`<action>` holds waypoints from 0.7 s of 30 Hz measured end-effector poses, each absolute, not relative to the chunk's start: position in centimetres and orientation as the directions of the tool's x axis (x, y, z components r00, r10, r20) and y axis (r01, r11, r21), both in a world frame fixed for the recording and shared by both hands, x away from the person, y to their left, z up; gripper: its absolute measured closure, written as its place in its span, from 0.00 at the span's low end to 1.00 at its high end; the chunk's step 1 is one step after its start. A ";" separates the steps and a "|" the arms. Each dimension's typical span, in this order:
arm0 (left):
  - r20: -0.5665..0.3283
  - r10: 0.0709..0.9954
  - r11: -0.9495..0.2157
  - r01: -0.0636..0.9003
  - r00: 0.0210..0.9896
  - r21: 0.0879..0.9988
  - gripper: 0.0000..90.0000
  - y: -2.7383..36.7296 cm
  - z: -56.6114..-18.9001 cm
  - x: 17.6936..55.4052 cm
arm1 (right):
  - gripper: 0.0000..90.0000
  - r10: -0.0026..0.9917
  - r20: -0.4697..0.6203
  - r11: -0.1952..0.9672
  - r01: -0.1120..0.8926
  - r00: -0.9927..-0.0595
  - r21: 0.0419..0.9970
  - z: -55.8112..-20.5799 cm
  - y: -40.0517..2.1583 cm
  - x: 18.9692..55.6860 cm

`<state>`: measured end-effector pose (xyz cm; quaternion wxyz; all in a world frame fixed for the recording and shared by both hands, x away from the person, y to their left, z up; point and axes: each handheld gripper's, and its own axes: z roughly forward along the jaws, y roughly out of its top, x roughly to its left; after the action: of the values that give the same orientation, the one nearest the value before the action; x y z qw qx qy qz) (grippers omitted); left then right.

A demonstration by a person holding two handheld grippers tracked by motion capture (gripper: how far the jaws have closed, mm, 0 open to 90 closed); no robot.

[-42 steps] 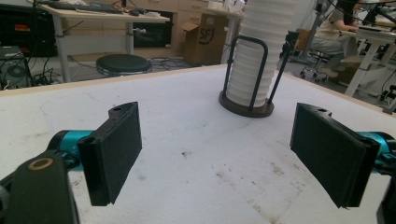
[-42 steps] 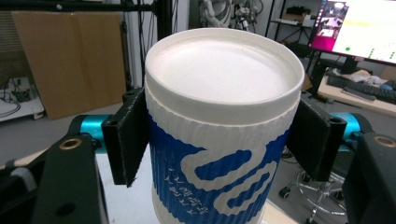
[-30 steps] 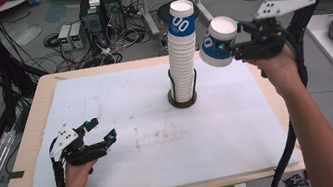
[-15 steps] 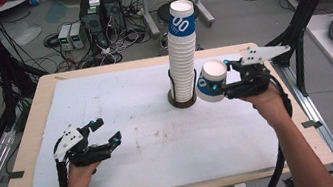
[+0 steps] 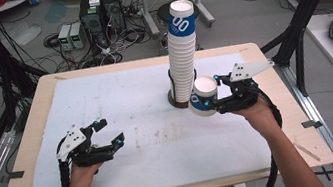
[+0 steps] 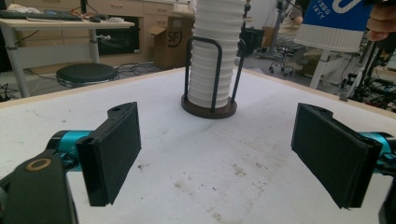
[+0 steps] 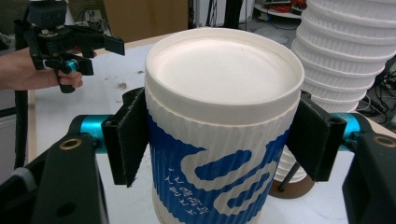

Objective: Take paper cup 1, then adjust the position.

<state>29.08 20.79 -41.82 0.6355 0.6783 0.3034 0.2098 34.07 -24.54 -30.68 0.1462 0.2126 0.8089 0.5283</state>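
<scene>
Now right claw point(image 5: 212, 102) clamped on paper cup point(image 5: 203, 97) beside cup stack point(image 5: 182, 55); left claw point(image 5: 110, 133) spread wide, empty.

Both handheld units are chunky black builds: left gripper point(image 5: 110, 133) and right gripper point(image 5: 215, 97) each carry a grey three-cornered plate, teal collars behind flat black padded jaws, brass-ringed screw holes, plus a ribbed black cable. Arms are bare, no sleeves.
</scene>
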 end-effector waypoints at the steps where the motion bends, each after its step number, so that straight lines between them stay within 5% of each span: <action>1: -0.101 0.679 -0.009 0.146 0.727 0.989 0.18 20.8 -41.8 29.1 | 0.32 0.495 -0.012 0.358 0.191 -0.869 0.914 -30.7 -24.4 34.1; 21: -0.082 0.617 -0.052 0.145 0.783 0.988 0.18 19.5 -41.4 29.0 | 0.32 0.460 -0.015 0.360 0.171 -0.888 0.917 -30.6 -23.5 33.7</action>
<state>29.00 19.46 -41.44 0.6326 0.7008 0.2717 0.1867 33.69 -23.45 -30.58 0.1362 0.1940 0.8132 0.5315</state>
